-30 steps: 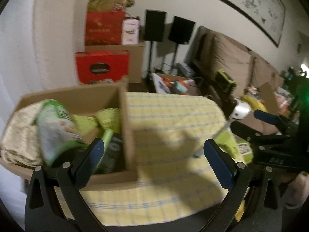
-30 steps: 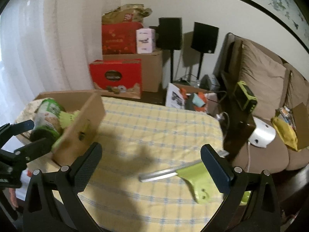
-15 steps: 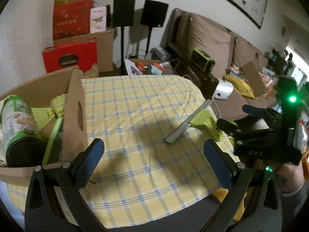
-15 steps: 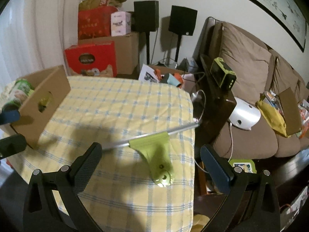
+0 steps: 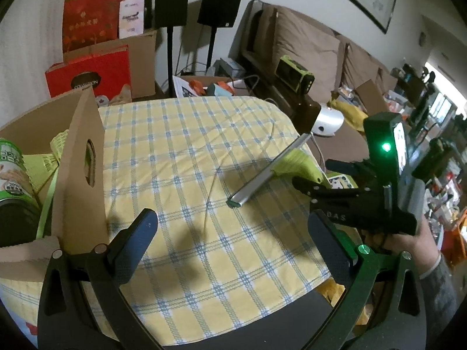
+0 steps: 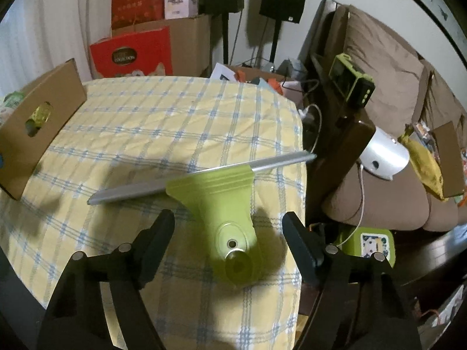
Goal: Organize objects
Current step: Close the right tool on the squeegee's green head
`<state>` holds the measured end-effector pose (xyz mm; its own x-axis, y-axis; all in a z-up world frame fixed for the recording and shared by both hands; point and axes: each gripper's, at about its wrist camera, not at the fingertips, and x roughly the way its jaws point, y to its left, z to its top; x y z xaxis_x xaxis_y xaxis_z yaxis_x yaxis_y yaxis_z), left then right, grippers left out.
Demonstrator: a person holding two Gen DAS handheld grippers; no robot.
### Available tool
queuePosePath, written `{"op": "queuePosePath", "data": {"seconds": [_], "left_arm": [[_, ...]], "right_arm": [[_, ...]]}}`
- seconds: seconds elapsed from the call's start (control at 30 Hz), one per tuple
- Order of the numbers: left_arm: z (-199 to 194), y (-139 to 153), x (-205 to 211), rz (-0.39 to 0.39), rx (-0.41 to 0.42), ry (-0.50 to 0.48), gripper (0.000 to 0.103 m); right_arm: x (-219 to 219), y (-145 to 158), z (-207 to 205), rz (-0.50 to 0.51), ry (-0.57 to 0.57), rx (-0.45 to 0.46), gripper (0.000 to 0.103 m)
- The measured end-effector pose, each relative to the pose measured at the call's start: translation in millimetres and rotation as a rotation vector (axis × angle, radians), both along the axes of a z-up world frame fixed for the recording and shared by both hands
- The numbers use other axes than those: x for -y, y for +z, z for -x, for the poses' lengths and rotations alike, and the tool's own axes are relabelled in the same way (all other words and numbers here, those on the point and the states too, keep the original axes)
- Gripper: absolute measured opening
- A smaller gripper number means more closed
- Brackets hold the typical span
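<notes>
We judge the worst risk to be a knock: the squeegee (image 6: 216,195) lies on the checked cloth at the counter (image 6: 163,122) edge, its handle end pointing at us and its metal blade reaching toward 2 o'clock past the cloth's rim. If the right gripper (image 6: 229,242) comes down off-centre, a finger could shove the handle sideways and tip the tool over the edge toward the sofa. The handle also tapers and looks smooth, so a pinch too near its tip could squirt it out. Both fingers of the right gripper stand wide apart, one on each side of the handle, holding nothing; we cannot tell whether they touch the cloth.

The left gripper (image 5: 233,242) is spread open too and empty, over bare cloth at 6 o'clock in its own view.

The left view shows what the right cannot: the inside of the box (image 5: 78,157) at 9 o'clock, already crowded with a green can (image 5: 11,175) and yellow-green packets, so room for a long blade looks tight. It also shows the right gripper from outside at 3 o'clock. The right view alone shows the handle's hole and how close the blade tip hangs to the edge.
</notes>
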<state>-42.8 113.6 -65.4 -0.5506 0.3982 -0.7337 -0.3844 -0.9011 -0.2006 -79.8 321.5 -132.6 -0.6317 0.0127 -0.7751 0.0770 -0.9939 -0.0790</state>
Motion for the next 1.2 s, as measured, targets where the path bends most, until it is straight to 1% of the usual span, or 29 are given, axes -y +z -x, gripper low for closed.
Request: {"op": "queuePosePath", "data": {"seconds": [0.3, 0.37, 0.4, 0.47, 0.53, 0.6, 0.73, 0.83, 1.0, 1.03, 1.07, 1.17, 1.2], "left_arm": [[3.9, -6.1, -2.6, -0.005, 0.029, -0.004, 0.103], [5.5, -6.5, -4.4, -0.006, 0.036, -0.01, 0.103], [6.5, -6.9, -5.4, -0.009, 0.041, -0.013, 0.103], [10.3, -8.2, -8.2, -0.016, 0.058, -0.02, 0.103], [14.9, -10.9, -11.1, -0.023, 0.079, -0.026, 0.103], [20.7, -14.8, -12.8, -0.036, 0.11, -0.031, 0.103], [31.1, -25.1, -12.0, -0.086, 0.184, -0.025, 0.103], [36.2, -29.0, -11.0, -0.118, 0.216, -0.019, 0.103], [43.5, -27.2, -10.2, -0.204, 0.248, -0.018, 0.102], [45.9, -27.4, -12.6, -0.221, 0.259, -0.02, 0.1], [47.2, -28.2, -14.3, -0.233, 0.27, -0.021, 0.096], [54.9, -35.7, -20.9, -0.281, 0.328, -0.02, 0.088], [57.1, -38.3, -22.9, -0.294, 0.344, -0.021, 0.087]], "right_arm": [[-1.9, -10.7, 11.6, -0.001, 0.042, 0.006, 0.074], [-1.5, -12.8, 13.3, -0.002, 0.053, 0.01, 0.071], [-0.9, -13.7, 13.7, 0.003, 0.059, 0.012, 0.068], [-1.5, -14.3, 14.4, 0.024, 0.065, 0.012, 0.065], [-0.9, -14.1, 15.1, 0.047, 0.073, 0.019, 0.05], [1.3, -12.7, 16.4, 0.048, 0.072, 0.02, 0.04], [3.2, -9.9, 17.6, 0.088, 0.057, 0.023, 0.039], [5.4, -4.1, 14.4, 0.119, 0.048, 0.007, 0.038], [13.5, 7.1, 0.9, 0.155, 0.054, -0.033, 0.038], [15.4, 8.3, -2.3, 0.16, 0.055, -0.036, 0.038], [17.5, 9.3, -6.1, 0.165, 0.053, -0.036, 0.038], [20.6, 10.9, -15.0, 0.188, 0.043, -0.033, 0.038], [21.1, 11.1, -17.0, 0.195, 0.04, -0.032, 0.038]]}}
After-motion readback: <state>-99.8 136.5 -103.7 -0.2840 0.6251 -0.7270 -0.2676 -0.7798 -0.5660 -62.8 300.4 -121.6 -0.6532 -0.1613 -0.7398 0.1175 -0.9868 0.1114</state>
